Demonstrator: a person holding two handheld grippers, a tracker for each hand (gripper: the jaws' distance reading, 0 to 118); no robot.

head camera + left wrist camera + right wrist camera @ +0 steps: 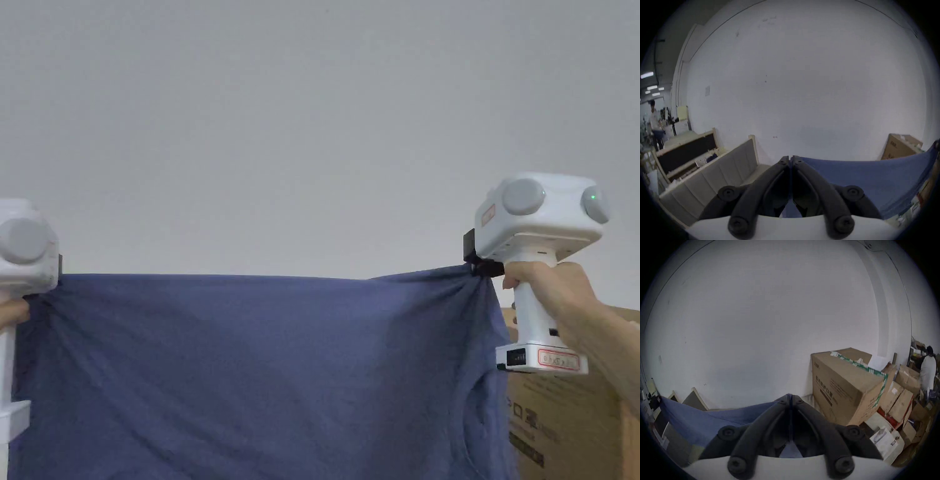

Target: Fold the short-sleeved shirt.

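A blue short-sleeved shirt (pixel 250 375) hangs stretched in the air in front of a pale wall, its top edge taut between the two grippers. My left gripper (pixel 57 275) pinches the shirt's upper left corner; in the left gripper view its jaws (pixel 790 158) are closed with blue cloth (pixel 867 181) running off to the right. My right gripper (pixel 478 267) pinches the upper right corner, where the fabric bunches. In the right gripper view the jaws (pixel 791 396) are closed on the blue cloth (pixel 705 420), which runs to the left. The neckline seam curves at the lower right of the shirt.
A large cardboard box (pixel 562 425) stands behind the shirt at the right, with several more boxes (pixel 899 402) stacked beside it. Padded panels and frames (pixel 713 170) lean against the wall at the left. A person (pixel 655 126) stands far left, another person (pixel 928 371) far right.
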